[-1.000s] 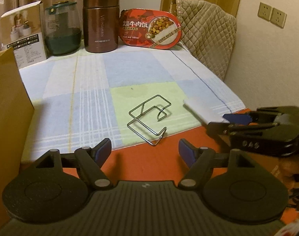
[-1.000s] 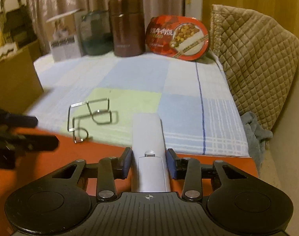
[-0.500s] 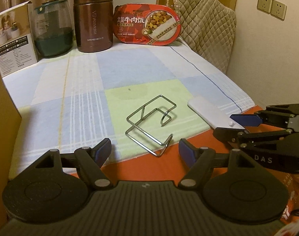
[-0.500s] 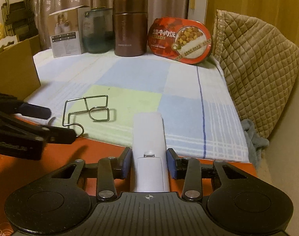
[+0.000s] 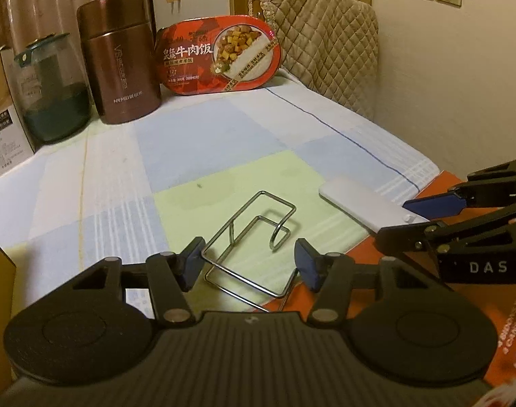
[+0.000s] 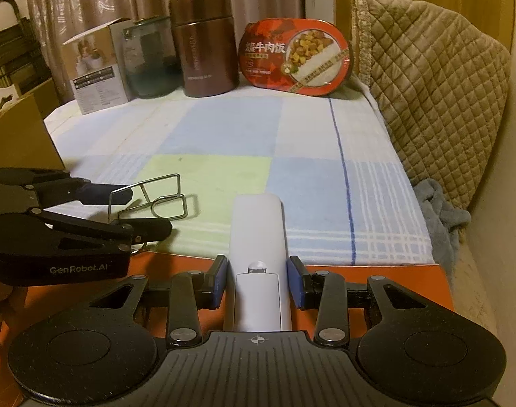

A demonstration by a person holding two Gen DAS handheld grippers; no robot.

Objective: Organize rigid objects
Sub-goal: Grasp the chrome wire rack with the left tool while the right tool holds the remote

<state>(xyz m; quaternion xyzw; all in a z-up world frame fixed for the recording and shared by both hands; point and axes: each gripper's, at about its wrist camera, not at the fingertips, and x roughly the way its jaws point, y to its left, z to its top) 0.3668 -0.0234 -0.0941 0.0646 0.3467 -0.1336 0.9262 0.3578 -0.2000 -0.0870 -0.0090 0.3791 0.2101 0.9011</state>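
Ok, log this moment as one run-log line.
left gripper: jaws just closing around wire rack, grip unconfirmed | right gripper: shut on white remote | jar, flask, meal box: at back

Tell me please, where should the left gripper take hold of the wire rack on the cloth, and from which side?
Probably across its near end, coming from the near edge of the table. The wire rack lies flat, and its straight side wires run away from the left gripper, so pads can close on them. The jaws have just been closing around that end; the far curled hook looks harder to pinch.
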